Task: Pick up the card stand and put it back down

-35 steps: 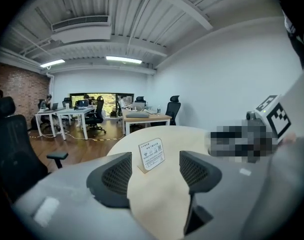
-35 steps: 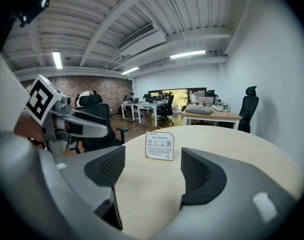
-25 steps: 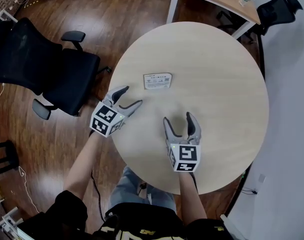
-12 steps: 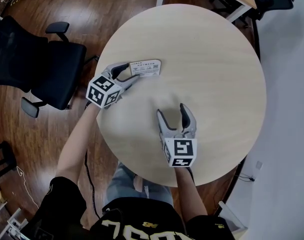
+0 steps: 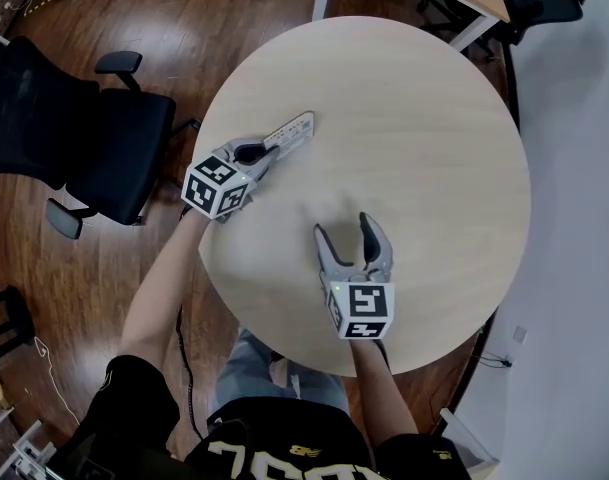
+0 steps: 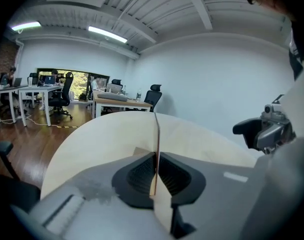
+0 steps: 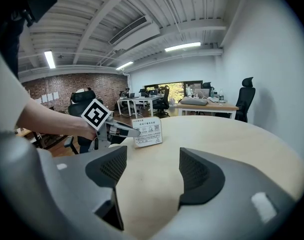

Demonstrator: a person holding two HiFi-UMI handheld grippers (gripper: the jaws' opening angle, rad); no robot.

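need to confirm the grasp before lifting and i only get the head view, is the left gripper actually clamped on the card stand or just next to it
Observer: Clamped. In the left gripper view the left gripper has both pads pressed on the card stand, which runs edge-on between them.
Operator: ok and is the right one holding anything
Observer: No. The right gripper view shows only bare table between the jaws of the right gripper. Those jaws are closing with nothing between them.
Operator: can it see the stand from there
Observer: Yes. Past its jaws the stand shows its printed face, held at one side by the left gripper.
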